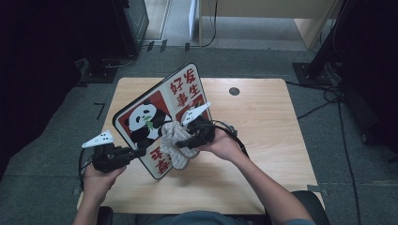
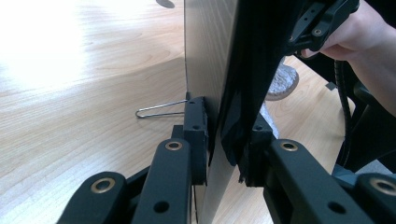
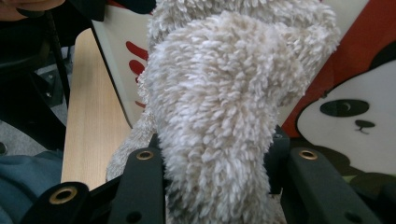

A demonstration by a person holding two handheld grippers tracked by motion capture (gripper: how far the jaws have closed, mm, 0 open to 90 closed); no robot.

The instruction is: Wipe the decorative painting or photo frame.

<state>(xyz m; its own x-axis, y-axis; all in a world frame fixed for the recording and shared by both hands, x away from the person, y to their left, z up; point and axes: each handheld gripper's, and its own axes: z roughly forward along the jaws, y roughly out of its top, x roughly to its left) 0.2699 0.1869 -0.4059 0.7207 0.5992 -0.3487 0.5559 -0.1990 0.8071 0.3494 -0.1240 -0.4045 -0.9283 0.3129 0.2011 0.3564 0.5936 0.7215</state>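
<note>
A: left gripper [image 1: 141, 152]?
B: clamped on the lower edge of the panda sign board [image 1: 162, 115]; the left gripper view has both pads pinching the board's [image 2: 210, 60] thin edge, one on each face; board stands tilted on the wooden table [image 1: 263, 122], leaning back, printed face toward the person.

A: right gripper [image 1: 180, 142]?
B: clenched on a fluffy beige cloth [image 1: 176, 143]; in the right gripper view the cloth [image 3: 224, 102] bulges up between the black jaws, pressed against the board's [image 3: 355, 84] red and white panda print.

A: where's the cloth on the board?
B: lower right part of the printed face, beside the panda, over the red characters; its tail hangs down toward the table.

A: anything else?
B: thin wire stand [image 2: 161, 110] sticks out behind the board, resting on the table [image 2: 84, 93]; dark round hole [image 1: 234, 91] near the table's far edge, well apart.
</note>
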